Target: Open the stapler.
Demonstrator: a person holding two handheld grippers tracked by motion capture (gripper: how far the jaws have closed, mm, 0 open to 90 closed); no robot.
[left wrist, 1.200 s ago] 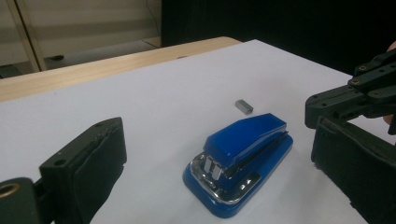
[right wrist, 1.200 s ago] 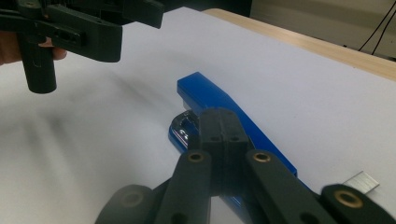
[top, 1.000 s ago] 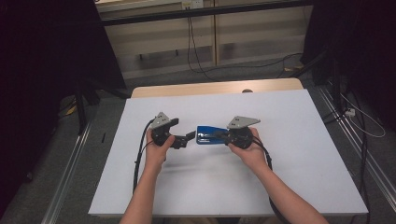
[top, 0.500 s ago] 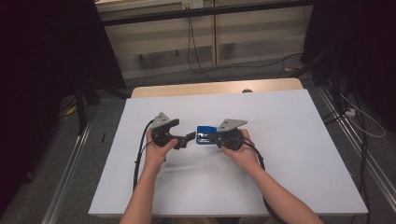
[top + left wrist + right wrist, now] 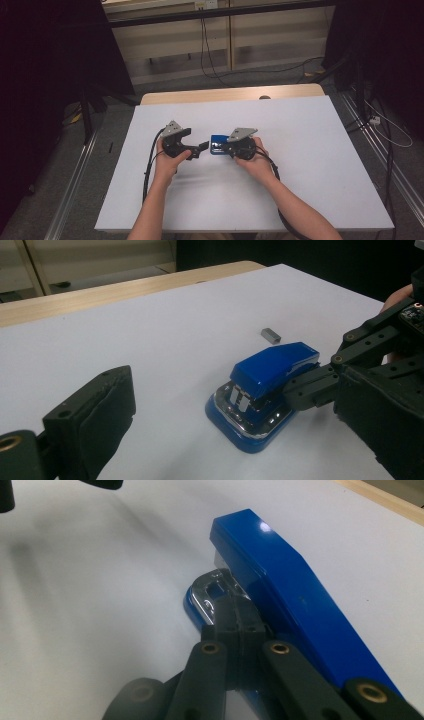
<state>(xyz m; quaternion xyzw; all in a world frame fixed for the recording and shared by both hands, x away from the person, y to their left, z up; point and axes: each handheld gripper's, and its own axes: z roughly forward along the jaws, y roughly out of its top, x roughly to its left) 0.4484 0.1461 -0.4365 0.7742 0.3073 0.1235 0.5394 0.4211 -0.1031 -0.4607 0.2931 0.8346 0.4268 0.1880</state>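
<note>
The blue stapler (image 5: 263, 390) is sitting mid-table, a small grey staple block (image 5: 269, 334) just behind it. The right gripper (image 5: 239, 645), jaws pressed together, is poking into its mouth. The left gripper (image 5: 200, 148) is gaping beside it. It looks rigid, glossy, likely slippery; gripping its 2 flat sides seems safest.

Stapler (image 5: 218, 145) on table (image 5: 310, 150), between both tools.

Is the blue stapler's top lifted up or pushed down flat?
Lifted up. The shiny blue plastic stapler's top slants above its chrome-lined base, leaving a gap at the front where the right hand-held gripper's closed tips poke in.
</note>
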